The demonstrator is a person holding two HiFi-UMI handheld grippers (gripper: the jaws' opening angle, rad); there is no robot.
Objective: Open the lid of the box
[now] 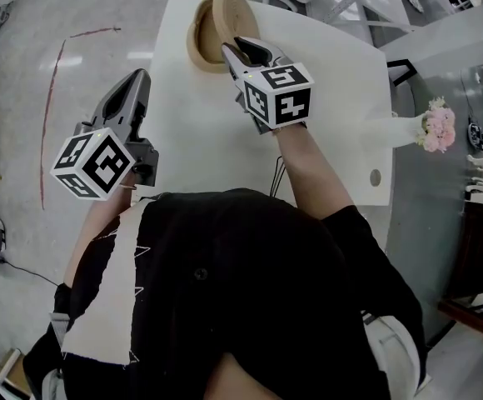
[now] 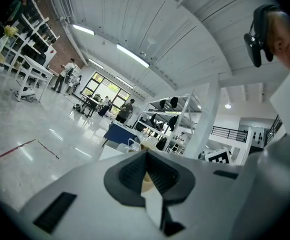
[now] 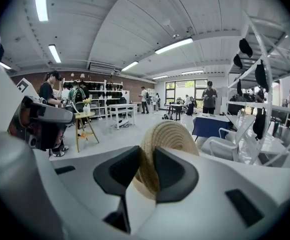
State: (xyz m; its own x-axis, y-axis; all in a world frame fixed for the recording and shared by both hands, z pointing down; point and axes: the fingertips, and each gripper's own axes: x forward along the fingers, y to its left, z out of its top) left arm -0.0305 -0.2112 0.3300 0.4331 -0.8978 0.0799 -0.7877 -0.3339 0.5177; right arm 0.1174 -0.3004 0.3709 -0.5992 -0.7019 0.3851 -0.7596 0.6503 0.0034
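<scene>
Quick count first: you've got two grippers, one box, one lid, one table, and one bunch of pink flowers.

Your right gripper (image 1: 240, 48) is up at 12 o'clock on the table (image 1: 200, 140). Its jaws are clamped on the rim of the round woven lid (image 1: 233, 15). In the right gripper view the lid (image 3: 167, 139) sits squarely between the two dark pads, pinched on both sides. The lid stands nearly on edge, lifted off the box (image 1: 198, 44), which sits just to its 9 o'clock side at the table's far end. I can't tell from up here whether the lid's lower edge touches the box rim, it's too tight an angle.

Your left gripper (image 1: 140, 77) hangs at 9 o'clock, off the table's edge and over the floor (image 1: 25, 73). Its jaws are together with nothing between them.

The table is plain white, and the flowers (image 1: 438, 128) are out at 3 o'clock, at its right edge. The floor is pale and glossy with one curved red line (image 1: 48, 115) on it.

The room's a big hall with a white ceiling (image 3: 135, 29), long strip lights (image 3: 174, 45) and shelves (image 3: 260, 99). There are more tables, and several people (image 3: 209, 98) stand around in the background.
</scene>
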